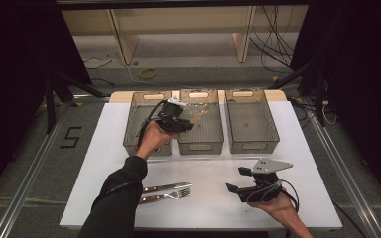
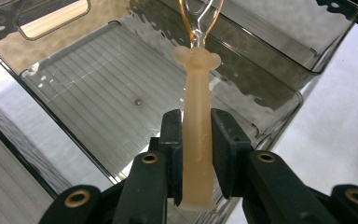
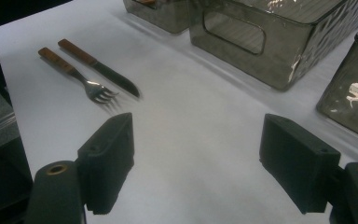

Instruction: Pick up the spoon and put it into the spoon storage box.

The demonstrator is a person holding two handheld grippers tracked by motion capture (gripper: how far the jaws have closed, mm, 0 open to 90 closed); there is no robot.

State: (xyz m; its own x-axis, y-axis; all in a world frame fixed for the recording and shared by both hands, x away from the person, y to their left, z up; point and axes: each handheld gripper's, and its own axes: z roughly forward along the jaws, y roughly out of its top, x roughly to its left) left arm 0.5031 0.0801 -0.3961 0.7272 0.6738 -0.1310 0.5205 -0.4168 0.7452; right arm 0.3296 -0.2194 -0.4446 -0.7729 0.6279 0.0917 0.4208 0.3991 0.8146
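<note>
My left gripper (image 1: 178, 120) (image 2: 196, 126) is shut on the translucent peach handle of a whisk-like utensil (image 2: 198, 102) (image 1: 197, 117). Its wire loops point away over the middle smoky plastic bin (image 1: 201, 141) (image 2: 98, 88), and it hangs above that bin's ribbed floor. My right gripper (image 1: 234, 179) (image 3: 198, 154) stands open low over the white table's front right, with nothing between its pads. A wooden-handled fork (image 1: 164, 195) (image 3: 81, 78) and knife (image 1: 166, 187) (image 3: 103, 70) lie side by side near the front edge.
Three smoky bins stand in a row at the back of the white table (image 1: 208, 168): the left bin (image 1: 134, 121), the middle one, and the right bin (image 1: 252, 121). Black stands and cables flank the table on the floor.
</note>
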